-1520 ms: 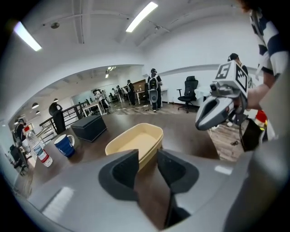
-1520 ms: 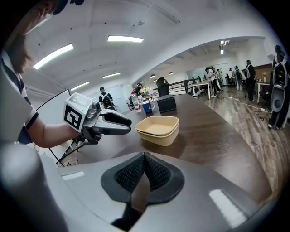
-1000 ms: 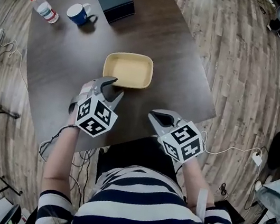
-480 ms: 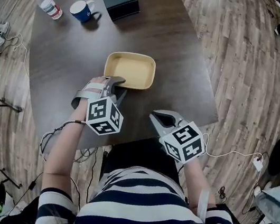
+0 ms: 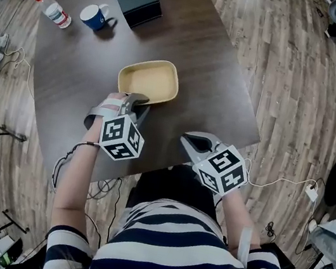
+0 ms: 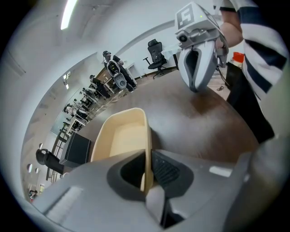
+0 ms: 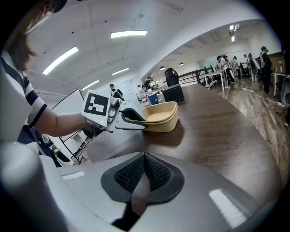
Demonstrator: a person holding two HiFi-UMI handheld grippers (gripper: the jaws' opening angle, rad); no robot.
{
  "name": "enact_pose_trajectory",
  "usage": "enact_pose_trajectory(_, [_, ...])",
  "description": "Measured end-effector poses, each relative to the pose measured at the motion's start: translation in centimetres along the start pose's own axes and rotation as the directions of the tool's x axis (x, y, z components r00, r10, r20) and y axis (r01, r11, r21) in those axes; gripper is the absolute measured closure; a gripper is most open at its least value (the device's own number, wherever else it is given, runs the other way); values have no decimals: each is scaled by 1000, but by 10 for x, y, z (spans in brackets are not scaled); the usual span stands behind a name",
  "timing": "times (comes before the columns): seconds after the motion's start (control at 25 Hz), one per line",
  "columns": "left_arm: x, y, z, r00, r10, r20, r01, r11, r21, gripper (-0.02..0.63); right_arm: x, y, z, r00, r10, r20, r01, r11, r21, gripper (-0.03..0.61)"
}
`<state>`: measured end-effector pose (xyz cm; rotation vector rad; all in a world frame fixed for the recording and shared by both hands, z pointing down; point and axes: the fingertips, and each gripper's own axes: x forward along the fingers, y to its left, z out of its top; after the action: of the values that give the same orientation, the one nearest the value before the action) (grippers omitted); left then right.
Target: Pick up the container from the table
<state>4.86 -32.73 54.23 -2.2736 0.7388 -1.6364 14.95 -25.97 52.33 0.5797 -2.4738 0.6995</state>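
Dark desk [image 5: 217, 75] carries cream container [image 5: 148, 81] near its middle, near wall pinched by left hand-held gripper [image 5: 139, 101]; right hand-held gripper [image 5: 193, 143] pressed together, idle; advise firm pinch, slow level lift, since one-wall hold may tip.

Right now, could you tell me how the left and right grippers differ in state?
The left gripper is clamped on the rim of the container; the right gripper is shut on nothing. The left gripper touches the container; the right gripper hangs apart from it. Both carry marker cubes.
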Motion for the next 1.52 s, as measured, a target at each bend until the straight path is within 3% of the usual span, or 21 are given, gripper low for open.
enact_pose_trajectory(0.44, [-51,4,-7,997,42,60,-40,999,-27,614,-7,28,10,996,-91,23,91,996,7,580])
enact_pose_trajectory(0.84, [-100,-4,-51,998,60,11,-60,997,-54,614,-5,55,26,984,-171,58,170,985,19,580])
enact_pose_trajectory(1.52, [-164,-55,-91,997,80,-19,-82,974,-213,614,-21,102,29,964,-238,120,239,971,3,580])
